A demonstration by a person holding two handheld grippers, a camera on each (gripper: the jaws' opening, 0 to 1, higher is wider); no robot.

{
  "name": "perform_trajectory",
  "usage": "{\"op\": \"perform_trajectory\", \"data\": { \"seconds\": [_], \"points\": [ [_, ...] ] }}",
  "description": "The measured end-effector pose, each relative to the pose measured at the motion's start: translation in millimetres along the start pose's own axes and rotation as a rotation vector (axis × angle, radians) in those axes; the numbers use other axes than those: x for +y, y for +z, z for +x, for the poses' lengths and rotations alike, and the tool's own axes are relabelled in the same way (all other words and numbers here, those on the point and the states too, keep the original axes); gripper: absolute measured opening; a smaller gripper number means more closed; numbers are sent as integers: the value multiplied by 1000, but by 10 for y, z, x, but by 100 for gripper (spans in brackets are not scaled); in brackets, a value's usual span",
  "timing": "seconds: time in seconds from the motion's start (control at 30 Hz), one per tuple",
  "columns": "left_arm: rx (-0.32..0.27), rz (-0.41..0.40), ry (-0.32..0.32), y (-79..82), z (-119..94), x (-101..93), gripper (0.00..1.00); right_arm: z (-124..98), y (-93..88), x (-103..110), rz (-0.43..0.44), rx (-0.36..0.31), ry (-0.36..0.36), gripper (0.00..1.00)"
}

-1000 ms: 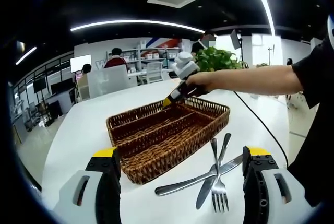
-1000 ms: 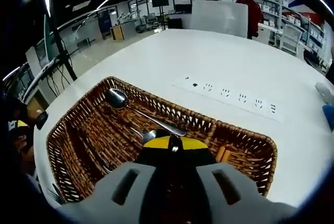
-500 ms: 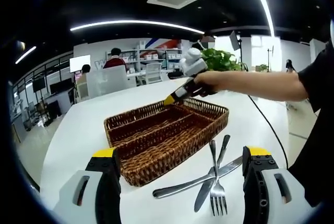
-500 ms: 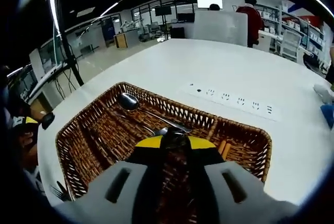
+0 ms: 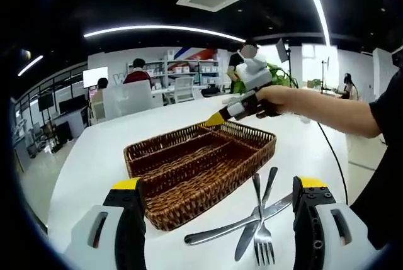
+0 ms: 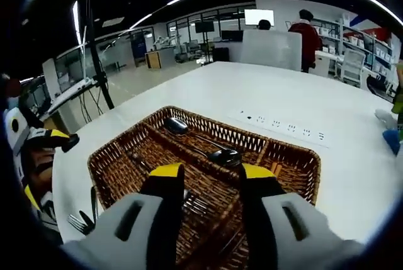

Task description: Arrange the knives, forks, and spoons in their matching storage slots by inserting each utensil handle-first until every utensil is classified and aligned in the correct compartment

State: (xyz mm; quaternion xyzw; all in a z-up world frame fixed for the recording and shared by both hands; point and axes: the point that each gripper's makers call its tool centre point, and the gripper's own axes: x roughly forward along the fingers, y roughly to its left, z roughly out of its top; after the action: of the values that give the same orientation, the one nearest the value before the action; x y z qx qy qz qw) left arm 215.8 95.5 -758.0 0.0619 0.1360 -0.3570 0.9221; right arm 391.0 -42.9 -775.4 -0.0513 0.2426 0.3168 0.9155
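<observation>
Room: open office, ceiling light strips glowing, people sitting and standing at the far desks.
Surface (image 5: 94, 150): white, carrying a wicker tray (image 5: 201, 166) split into long slots.
Spoons (image 6: 198, 144): two lying in one slot of the tray, bowls showing.
Fork (image 5: 263, 235), knife (image 5: 252, 227) and other utensils: lying crossed on the surface just beside the tray.
Left hand-held gripper (image 5: 217, 232): hovering low near the loose utensils, jaws standing wide apart, gripping nothing.
Right hand-held gripper (image 6: 206, 179): hanging above the tray, jaws parted, holding nothing.
</observation>
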Motion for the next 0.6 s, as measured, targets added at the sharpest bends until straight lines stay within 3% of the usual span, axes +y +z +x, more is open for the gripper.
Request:
{"op": "perform_trajectory", "data": {
  "seconds": [0.17,0.6],
  "points": [
    [5,-4,2,-8,6,12,99,-240,4,72,-5,-51,0,43],
    [-5,-17,-6,2,17,-30,99,-798,-193,307,-1,-136,-21,61]
  ]
}}
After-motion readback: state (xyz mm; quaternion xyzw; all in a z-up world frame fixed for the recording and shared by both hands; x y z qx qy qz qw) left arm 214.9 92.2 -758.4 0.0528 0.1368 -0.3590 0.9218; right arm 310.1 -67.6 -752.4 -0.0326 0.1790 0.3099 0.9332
